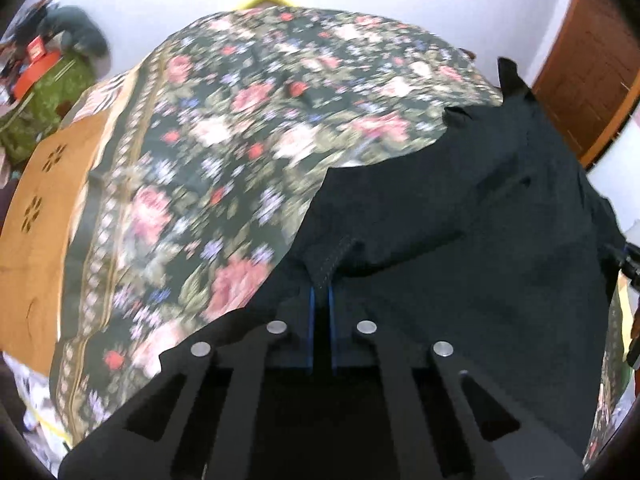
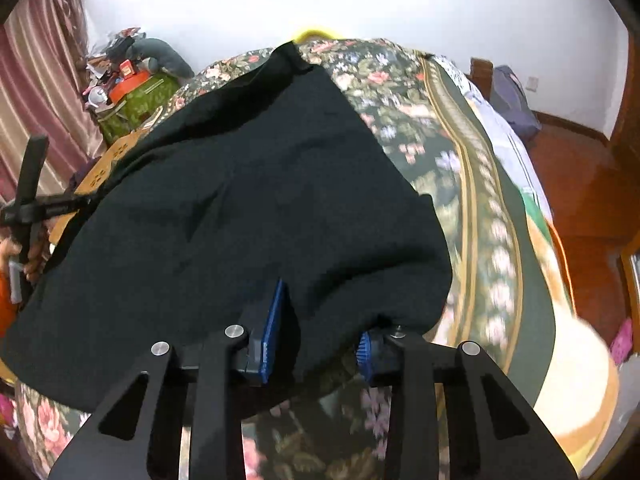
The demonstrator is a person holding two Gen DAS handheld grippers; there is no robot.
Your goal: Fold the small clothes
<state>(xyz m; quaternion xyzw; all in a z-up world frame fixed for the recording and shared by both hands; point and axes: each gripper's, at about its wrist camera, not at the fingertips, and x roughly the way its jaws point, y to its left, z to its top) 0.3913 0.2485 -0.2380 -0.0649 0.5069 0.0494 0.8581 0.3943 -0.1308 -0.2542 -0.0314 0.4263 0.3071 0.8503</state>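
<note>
The left gripper (image 1: 321,292) is clenched on a stitched edge of the black garment (image 1: 460,208), its blue pads pinching the cloth. The right gripper (image 2: 320,332) has its jaws set apart around the garment's near hem, a fold of cloth lying between them; whether the pads press on it cannot be told. The garment lies spread across a floral bedspread (image 2: 404,120), with a curtain (image 2: 36,92) beyond the bedspread's left side.

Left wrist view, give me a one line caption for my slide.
Left gripper pinching a stitched seam of the black cloth garment spread over a dark floral bedspread.
</note>
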